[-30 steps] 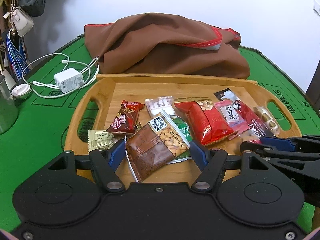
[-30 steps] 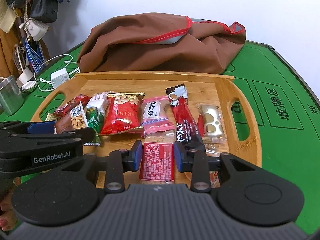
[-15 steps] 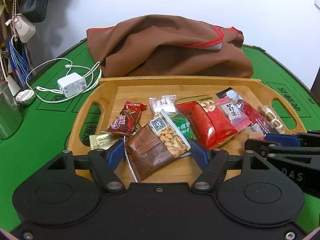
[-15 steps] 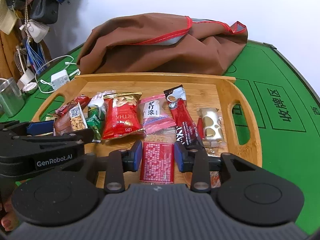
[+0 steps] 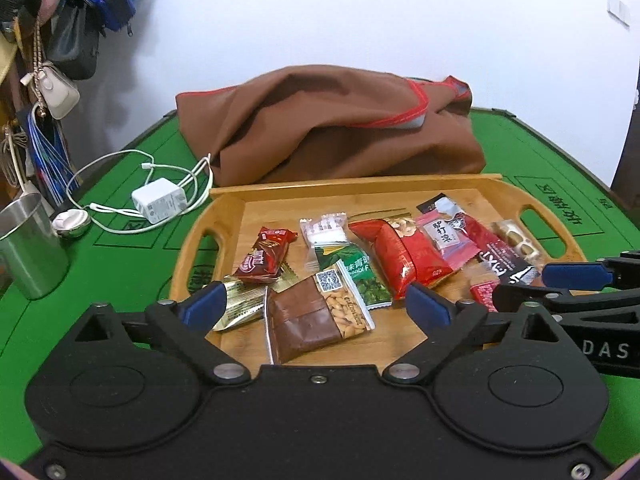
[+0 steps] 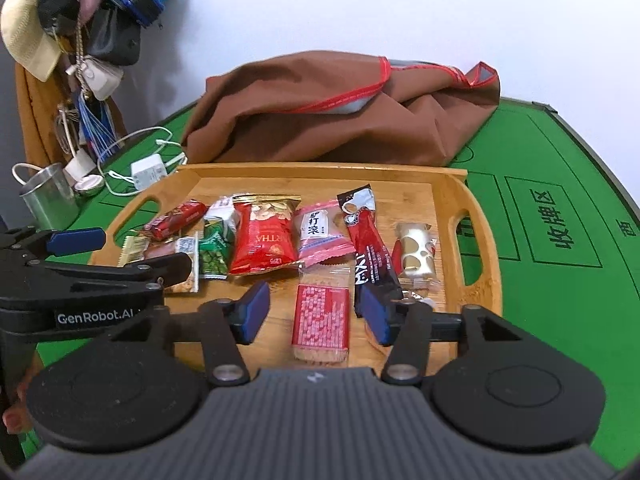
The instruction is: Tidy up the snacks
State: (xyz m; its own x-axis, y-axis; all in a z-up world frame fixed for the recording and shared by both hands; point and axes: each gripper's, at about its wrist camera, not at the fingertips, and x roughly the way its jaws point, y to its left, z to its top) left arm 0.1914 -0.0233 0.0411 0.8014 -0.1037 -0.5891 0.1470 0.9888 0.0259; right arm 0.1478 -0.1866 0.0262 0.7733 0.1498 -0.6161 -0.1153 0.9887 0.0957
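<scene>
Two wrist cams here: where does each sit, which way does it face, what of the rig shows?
Left wrist: sits behind the left gripper, angled down at the tray; own open fingers frame the brown peanut pack; right gripper enters from the right.
Right wrist: sits behind the right gripper, angled down; open fingers frame the red wafer pack; left gripper enters from the left.
Shared: tray, snacks, brown bag, green table.
</scene>
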